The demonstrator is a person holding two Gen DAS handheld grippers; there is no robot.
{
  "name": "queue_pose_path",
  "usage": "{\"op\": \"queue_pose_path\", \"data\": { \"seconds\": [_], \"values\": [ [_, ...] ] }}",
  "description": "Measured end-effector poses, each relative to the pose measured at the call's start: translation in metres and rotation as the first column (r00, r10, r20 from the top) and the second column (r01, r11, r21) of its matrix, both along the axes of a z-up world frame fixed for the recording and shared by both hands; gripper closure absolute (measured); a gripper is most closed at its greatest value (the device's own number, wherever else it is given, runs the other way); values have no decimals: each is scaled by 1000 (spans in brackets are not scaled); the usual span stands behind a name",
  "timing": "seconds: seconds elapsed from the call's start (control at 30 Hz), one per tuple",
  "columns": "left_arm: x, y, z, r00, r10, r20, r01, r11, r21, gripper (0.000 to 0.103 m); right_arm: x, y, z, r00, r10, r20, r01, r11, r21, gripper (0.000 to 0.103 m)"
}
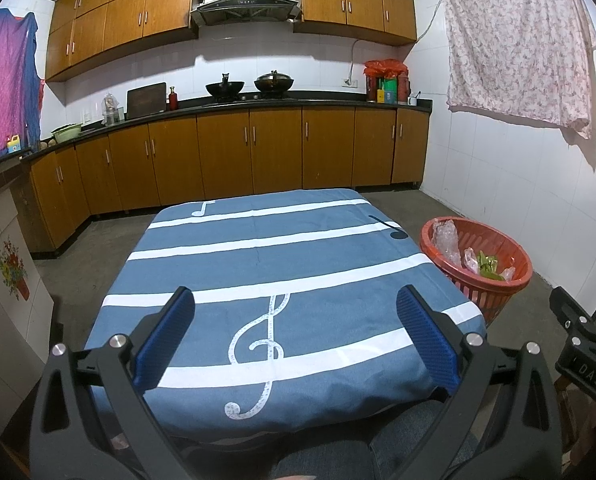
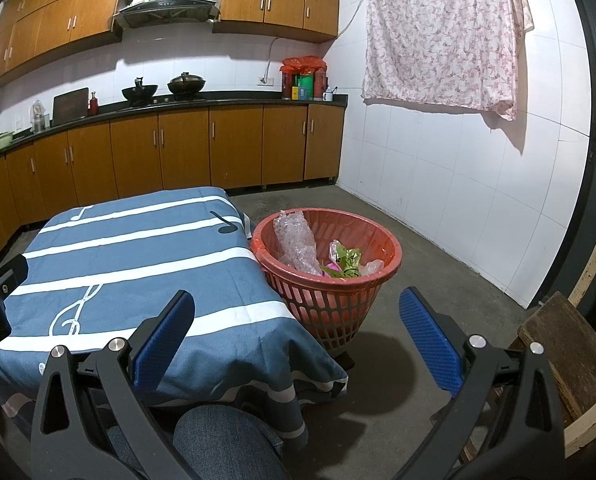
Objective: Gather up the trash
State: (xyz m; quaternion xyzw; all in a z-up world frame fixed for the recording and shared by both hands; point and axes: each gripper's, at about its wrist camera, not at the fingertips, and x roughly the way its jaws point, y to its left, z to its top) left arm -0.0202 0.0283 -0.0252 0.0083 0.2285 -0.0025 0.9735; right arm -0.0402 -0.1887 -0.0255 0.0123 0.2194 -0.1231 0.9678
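The table under a blue cloth with white music-note stripes [image 1: 282,248] shows no trash, so collection looks complete; advisable step is a final check before withdrawing. The red perforated plastic basket [image 2: 330,304] beside it holds crumpled clear plastic wrap [image 2: 294,240] and green scraps [image 2: 348,260], well beyond the fingers. Left gripper [image 1: 296,300] and right gripper [image 2: 294,300] both stand wide, empty.

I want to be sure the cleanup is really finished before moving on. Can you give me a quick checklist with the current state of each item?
1. Left gripper jaws empty and open: ok.
2. Right gripper jaws empty and open: ok.
3. No trash on the music-note tablecloth: ok.
4. Trash inside the red basket, bubble wrap and green wrapper: ok.
5. Basket upright beside the table: ok.
6. Floor under the table free of trash: cannot tell.
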Motion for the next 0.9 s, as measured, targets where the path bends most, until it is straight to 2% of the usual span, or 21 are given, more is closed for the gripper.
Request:
{"op": "queue_pose_path", "data": {
  "seconds": [0.9],
  "values": [
    [0, -1, -3, 1000, 7, -10, -7, 1000, -7, 4, 0, -1, 1, 1000, 1, -2, -1, 1000, -1, 2]
  ]
}}
